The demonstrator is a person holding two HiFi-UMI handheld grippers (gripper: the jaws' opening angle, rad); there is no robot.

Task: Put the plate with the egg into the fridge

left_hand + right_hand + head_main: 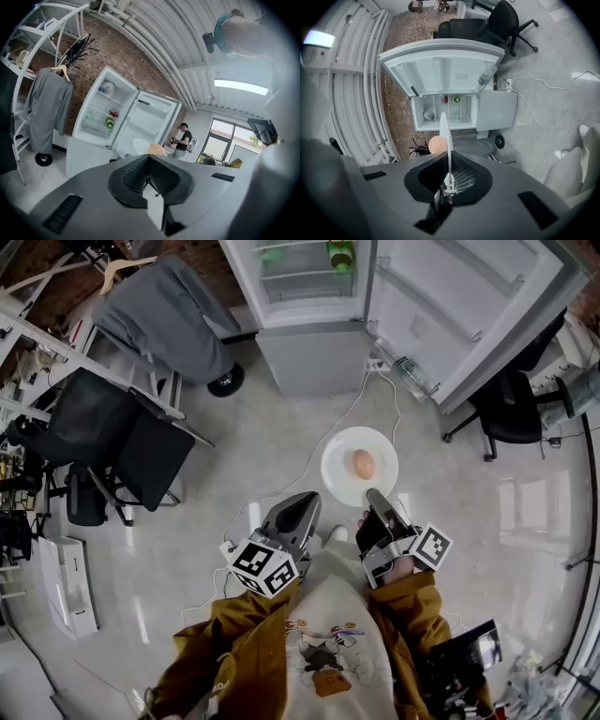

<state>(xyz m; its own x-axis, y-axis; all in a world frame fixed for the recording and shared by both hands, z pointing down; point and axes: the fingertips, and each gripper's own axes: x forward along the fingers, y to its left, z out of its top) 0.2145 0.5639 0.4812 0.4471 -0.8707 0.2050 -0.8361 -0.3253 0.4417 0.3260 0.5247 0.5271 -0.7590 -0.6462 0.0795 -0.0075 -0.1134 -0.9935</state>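
A white plate [337,468] with a brown egg [363,463] on it hangs level above the floor, in front of the open fridge [309,352]. My right gripper [378,498] is shut on the plate's near rim. In the right gripper view the plate [444,131] shows edge-on between the jaws of that gripper [449,177], with the egg [436,144] to its left. My left gripper [298,507] floats left of the plate, shut and holding nothing. In the left gripper view, past its gripper [149,171], the plate [139,146], egg [156,149] and fridge [101,117] show.
The fridge door [459,306] swings open to the right with a water bottle [412,376] in its rack. A green bottle [340,254] stands on a shelf. A white cable [375,399] crosses the floor. Black chairs [122,456] stand left, another chair [511,413] right. A person [182,140] stands far off.
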